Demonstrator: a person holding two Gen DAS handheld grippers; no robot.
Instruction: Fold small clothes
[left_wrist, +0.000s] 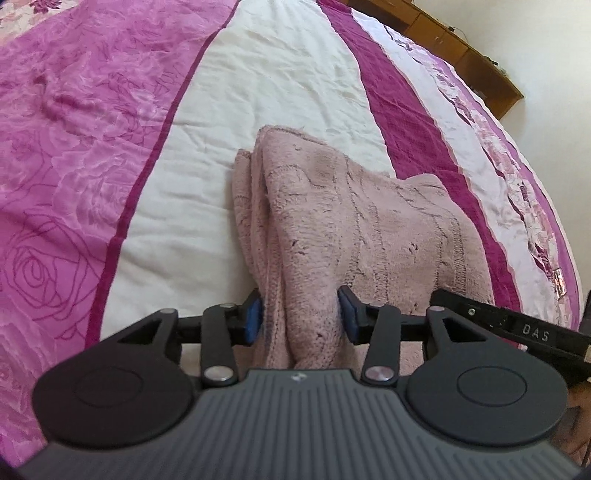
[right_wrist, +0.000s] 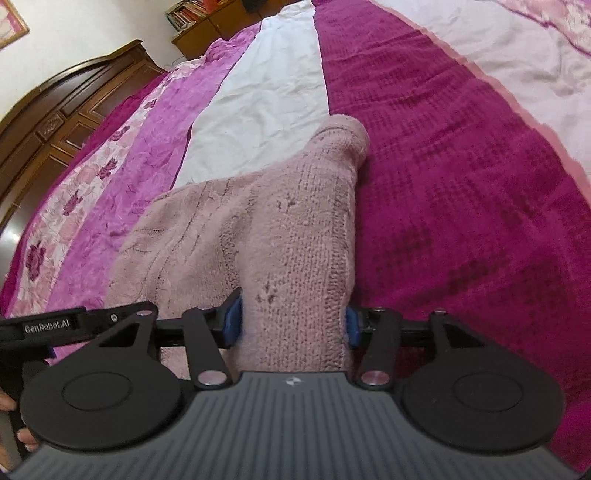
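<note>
Right wrist – headboard (right_wrist: 55, 110), both tools clamp knit (right_wrist: 295, 240)

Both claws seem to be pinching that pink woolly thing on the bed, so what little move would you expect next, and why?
Probably carrying the held edge forward and laying it over the far part. The left gripper and right gripper each pinch a bunch of the pink knitted garment at its near edge, side by side, while its far end rests on the bedspread, partly folded.
</note>
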